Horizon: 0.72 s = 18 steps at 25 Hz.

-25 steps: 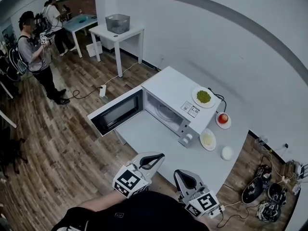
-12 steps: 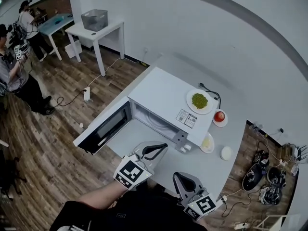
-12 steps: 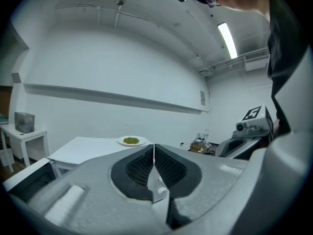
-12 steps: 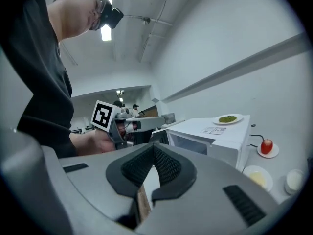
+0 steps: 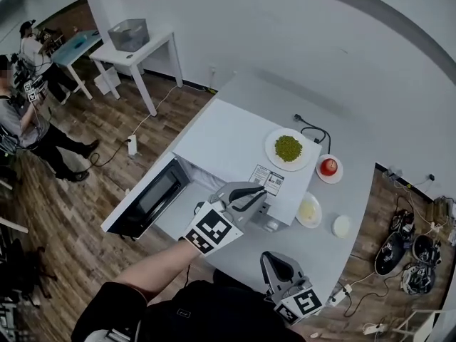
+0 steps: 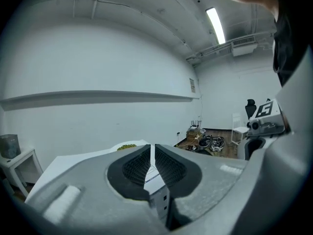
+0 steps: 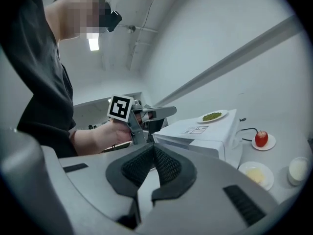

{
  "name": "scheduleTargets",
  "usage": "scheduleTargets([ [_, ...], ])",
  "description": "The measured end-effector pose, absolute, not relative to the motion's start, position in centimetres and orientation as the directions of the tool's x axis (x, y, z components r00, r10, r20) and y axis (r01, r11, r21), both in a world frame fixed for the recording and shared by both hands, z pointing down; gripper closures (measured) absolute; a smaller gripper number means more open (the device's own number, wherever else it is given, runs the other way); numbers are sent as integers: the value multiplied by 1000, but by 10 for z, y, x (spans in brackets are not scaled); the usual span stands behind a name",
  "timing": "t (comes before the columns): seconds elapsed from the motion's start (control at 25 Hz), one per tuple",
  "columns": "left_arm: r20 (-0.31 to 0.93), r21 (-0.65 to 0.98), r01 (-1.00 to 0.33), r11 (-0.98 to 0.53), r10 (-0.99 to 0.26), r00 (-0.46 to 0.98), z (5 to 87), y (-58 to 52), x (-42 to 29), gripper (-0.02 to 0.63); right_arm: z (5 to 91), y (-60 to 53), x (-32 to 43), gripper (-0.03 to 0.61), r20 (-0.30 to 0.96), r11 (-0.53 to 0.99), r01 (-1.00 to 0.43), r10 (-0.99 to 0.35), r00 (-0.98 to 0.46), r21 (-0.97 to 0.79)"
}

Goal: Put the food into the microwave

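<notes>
Boxy white microwave (image 5: 228,141), round plate (image 5: 271,150)

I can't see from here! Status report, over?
Left claw shut, empty. Right claw same. Peas atop microwave, untouched. Door open.

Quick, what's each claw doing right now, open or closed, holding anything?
Left claw: closed, holding nothing.
Right claw: closed, holding nothing.
</notes>
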<state>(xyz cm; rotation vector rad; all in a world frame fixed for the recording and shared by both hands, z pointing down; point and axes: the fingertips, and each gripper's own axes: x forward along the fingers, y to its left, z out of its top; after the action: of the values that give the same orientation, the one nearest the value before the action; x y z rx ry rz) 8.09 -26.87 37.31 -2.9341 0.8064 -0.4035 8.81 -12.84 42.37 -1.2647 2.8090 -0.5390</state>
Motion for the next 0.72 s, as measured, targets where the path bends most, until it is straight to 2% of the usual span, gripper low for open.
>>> scheduleTargets([
  [0.16, 288, -144, -448, -882, -470, 834, 388, -290, 100, 600, 437, -136, 95, 563, 113, 610, -716, -729, -675, -339],
  [0.48, 386, -242, -373, -896, -442, 810, 405, -331, 128, 598, 453, -159, 112, 563, 198, 545, -727, -726, -659, -417],
  [0.72, 498, -295, -294, -909, -409, 765, 422, -349, 139, 592, 458, -170, 115, 563, 121, 575, -696, -727, -676, -430],
])
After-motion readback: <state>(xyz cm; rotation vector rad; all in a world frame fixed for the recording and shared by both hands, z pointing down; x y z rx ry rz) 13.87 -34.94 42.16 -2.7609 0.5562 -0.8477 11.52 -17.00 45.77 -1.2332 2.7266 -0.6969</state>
